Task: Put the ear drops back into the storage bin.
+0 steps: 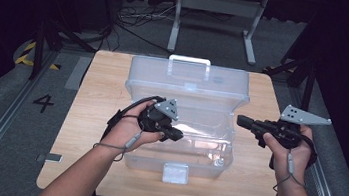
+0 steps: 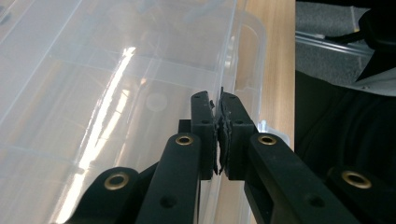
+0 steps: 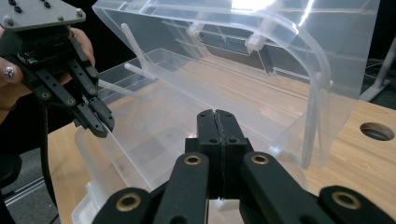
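A clear plastic storage box (image 1: 144, 161) stands on the wooden table with its lid (image 1: 190, 80) swung up at the back. My left gripper (image 1: 178, 136) reaches over the box's front side. In the left gripper view its jaws (image 2: 217, 105) straddle the front wall (image 2: 229, 56), one inside and one outside, pinched on it. My right gripper (image 1: 240, 120) hovers just right of the box, pointing left at it, shut with nothing between its pads (image 3: 215, 116). The right gripper view also shows the left gripper (image 3: 103, 125) at the box's rim (image 3: 86, 135). The box looks empty inside.
The lid carries a white handle (image 1: 190, 59), and a latch (image 1: 175, 172) hangs at the box's front. The table (image 1: 94, 118) has a round hole (image 3: 377, 131) beside the lid. Beyond the table are floor cables (image 1: 136, 20) and a metal stand (image 1: 219, 5).
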Motion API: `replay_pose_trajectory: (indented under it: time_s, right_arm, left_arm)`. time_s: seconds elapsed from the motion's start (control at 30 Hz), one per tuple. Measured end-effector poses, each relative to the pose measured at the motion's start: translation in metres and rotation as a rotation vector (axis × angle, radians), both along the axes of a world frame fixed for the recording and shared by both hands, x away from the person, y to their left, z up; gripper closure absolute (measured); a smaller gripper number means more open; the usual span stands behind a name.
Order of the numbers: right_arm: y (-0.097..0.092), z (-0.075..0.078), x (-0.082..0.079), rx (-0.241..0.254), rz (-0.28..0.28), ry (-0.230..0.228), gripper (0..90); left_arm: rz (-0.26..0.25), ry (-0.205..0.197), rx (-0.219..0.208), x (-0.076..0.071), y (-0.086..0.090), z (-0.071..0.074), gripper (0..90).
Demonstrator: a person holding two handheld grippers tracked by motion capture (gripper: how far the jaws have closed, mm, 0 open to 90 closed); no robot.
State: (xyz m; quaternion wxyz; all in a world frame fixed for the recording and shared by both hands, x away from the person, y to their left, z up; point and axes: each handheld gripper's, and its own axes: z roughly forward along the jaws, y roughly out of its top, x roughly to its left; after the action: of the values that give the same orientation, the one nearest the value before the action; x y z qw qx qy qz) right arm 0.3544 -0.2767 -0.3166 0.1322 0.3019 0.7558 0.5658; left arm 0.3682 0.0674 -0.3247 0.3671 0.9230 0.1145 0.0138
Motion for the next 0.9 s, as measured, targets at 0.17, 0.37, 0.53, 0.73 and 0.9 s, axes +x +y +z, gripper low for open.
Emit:
replay_pose_trajectory:
  time_s: [0.17, 0.37, 0.53, 0.73, 0.9]
  right_arm:
    - [0.002, -0.001, 0.002, 0.007, -0.009, 0.007, 90.0]
    - [0.001, -0.002, 0.006, 0.023, -0.026, 0.018, 90.0]
    - [-0.002, -0.004, 0.007, 0.033, -0.036, 0.024, 90.0]
    - [-0.005, -0.005, 0.005, 0.040, -0.039, 0.029, 90.0]
    - [-0.003, -0.009, 0.003, 0.023, -0.031, 0.039, 90.0]
  left_arm:
    - [0.004, -0.004, -0.007, -0.003, 0.001, -0.002, 85.5]
    - [0.029, -0.009, -0.027, -0.006, 0.002, -0.003, 85.1]
    - [0.033, -0.009, -0.029, -0.008, 0.002, -0.003, 84.7]
    - [0.031, 0.016, -0.078, -0.011, 0.006, -0.003, 85.0]
    - [0.059, 0.017, -0.142, -0.014, 0.016, 0.001, 85.7]
